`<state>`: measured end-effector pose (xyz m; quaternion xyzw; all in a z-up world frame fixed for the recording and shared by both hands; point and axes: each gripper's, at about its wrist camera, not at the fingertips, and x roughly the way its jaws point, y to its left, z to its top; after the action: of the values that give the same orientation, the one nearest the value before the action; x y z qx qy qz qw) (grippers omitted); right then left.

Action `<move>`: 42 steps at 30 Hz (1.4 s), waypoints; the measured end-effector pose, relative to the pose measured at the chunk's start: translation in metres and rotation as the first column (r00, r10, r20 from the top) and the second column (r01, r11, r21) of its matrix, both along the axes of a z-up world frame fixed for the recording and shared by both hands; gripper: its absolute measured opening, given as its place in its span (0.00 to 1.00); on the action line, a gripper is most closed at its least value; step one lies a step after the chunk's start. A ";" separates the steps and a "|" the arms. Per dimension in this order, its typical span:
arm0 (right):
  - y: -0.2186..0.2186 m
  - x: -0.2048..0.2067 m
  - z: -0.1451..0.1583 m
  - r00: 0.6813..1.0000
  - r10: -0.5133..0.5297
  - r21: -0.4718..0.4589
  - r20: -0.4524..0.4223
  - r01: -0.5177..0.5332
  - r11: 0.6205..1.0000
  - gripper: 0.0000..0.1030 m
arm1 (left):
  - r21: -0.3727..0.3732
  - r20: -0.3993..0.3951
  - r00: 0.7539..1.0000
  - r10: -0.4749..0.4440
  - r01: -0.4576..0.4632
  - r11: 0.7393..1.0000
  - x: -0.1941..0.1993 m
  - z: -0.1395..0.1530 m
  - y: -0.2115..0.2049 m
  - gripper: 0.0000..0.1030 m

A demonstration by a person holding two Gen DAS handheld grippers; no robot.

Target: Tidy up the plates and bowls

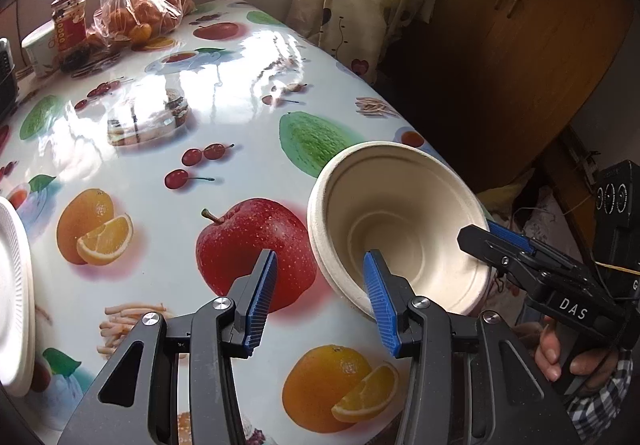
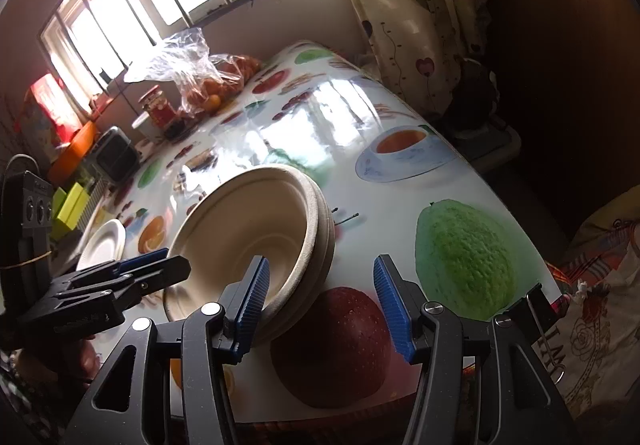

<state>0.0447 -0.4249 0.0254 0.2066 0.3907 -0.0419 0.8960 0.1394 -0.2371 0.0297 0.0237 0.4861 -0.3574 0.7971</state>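
**Stacked bowls being tipped between two grippers**

While the stacked bowls (image 1: 394, 221) are being tilted off the table (image 1: 224, 93), the left gripper (image 1: 320, 291) is being held spread, one finger inside the rim.

Likewise, the right gripper (image 2: 320, 295) is being held spread beside the bowls (image 2: 256, 241), pinching nothing, probably for steadying.

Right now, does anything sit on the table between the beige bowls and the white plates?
Nothing visible: only bare fruit-print tablecloth lies between the bowls and the plates. The left gripper, fingers open, hangs at the bowls' rim on that side.
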 end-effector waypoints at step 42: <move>0.007 0.004 -0.002 1.000 0.014 0.005 -0.020 -0.014 1.000 0.28 | 0.013 -0.054 0.999 0.005 -0.004 1.000 0.001 -0.007 -0.013 0.24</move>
<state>0.0490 -0.4182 0.0229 0.2056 0.4010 -0.0366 0.8919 0.1407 -0.2503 0.0224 0.0182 0.5098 -0.3528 0.7844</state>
